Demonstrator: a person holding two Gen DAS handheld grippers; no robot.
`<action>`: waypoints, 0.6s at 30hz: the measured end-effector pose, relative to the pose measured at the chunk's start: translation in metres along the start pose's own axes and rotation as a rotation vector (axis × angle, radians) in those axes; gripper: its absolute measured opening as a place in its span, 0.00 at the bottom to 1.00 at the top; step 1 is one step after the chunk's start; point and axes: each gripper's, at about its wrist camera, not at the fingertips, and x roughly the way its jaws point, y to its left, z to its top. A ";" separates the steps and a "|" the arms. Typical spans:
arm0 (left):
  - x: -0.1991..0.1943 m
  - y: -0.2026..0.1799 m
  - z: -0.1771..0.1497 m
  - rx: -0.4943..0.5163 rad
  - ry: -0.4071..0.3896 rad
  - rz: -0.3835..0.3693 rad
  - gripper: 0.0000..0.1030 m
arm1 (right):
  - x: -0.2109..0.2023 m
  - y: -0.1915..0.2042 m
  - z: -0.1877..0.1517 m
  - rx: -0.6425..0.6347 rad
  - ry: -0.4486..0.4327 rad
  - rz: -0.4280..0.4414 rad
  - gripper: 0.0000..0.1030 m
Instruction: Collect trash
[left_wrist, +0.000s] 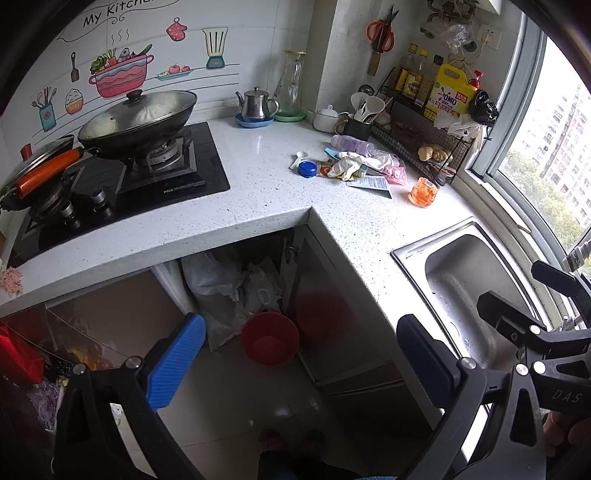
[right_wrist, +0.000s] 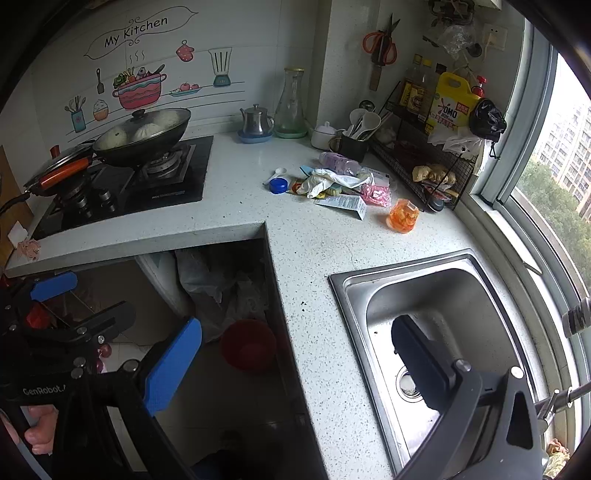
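Both my tongs stand fully open, nothing held. Left tongs (left_wrist: 301, 363) hang over the floor, off the desk's inner corner. Right tongs (right_wrist: 295, 369) tilt down over the near rim of the sink (right_wrist: 476, 266).

Landmark: sink. The trash pile (right_wrist: 332, 186) lies on the desk (right_wrist: 306, 251) beyond the sink's far-left corner, well apart from both tongs. White glove (right_wrist: 325, 181) on top, blue cap (right_wrist: 279, 184) at the pile's left end, orange cup (right_wrist: 402, 216) at its right, nearest the sink. The pile runs crosswise to my reach. Right tongs look nearer; reach forward.
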 end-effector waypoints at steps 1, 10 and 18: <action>0.000 0.000 0.000 -0.003 0.001 -0.003 1.00 | 0.000 0.000 0.000 0.000 -0.001 -0.001 1.00; -0.002 0.002 0.000 -0.008 0.000 -0.003 1.00 | -0.001 0.000 0.002 -0.002 0.005 -0.006 1.00; -0.005 0.003 0.002 -0.004 -0.006 -0.009 1.00 | -0.001 0.000 0.003 -0.001 0.005 -0.009 1.00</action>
